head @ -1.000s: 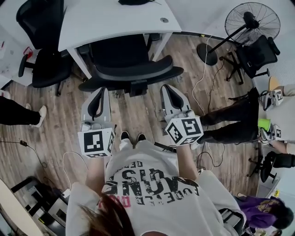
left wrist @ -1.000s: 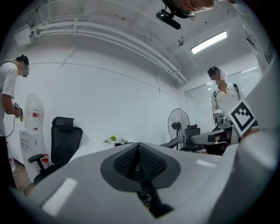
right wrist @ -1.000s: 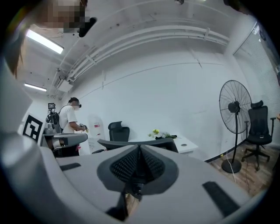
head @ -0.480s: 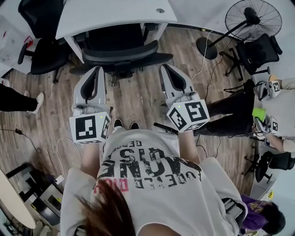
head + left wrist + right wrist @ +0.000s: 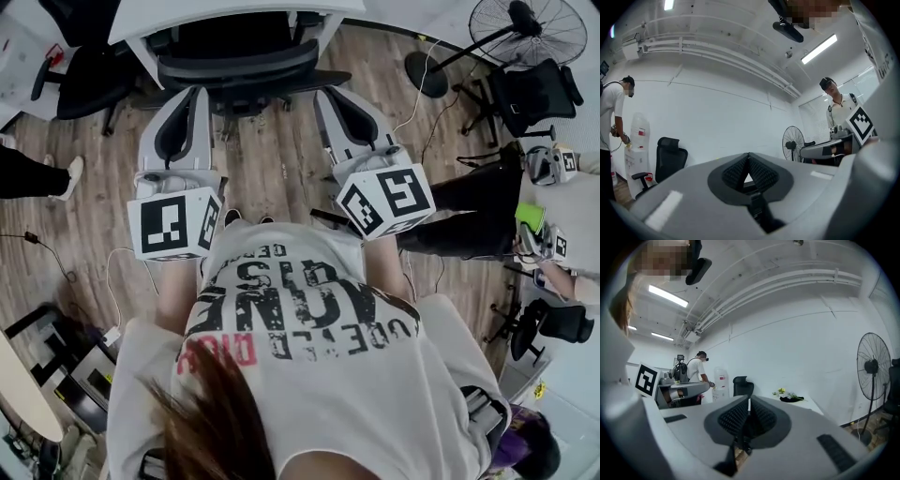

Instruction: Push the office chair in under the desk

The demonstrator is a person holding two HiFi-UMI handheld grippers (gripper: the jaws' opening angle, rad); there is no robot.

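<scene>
Your left tongs [image 5: 187, 101] and right tongs [image 5: 330, 98], both pressed together and empty, flank the back of the office chair [image 5: 239, 64], which is dead ahead, mostly under the desk [image 5: 150, 21], about equally near both.

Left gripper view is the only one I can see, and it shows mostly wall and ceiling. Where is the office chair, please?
Observer: In the head view the office chair stands straight ahead of the person, pushed partly under the white desk.
Operator: Do the grippers touch it?
Observer: I cannot tell. The left gripper and the right gripper point toward its backrest, one near each end.
Operator: Is the right gripper open?
Observer: No. The right gripper view shows its jaws together, with nothing between them.
</scene>
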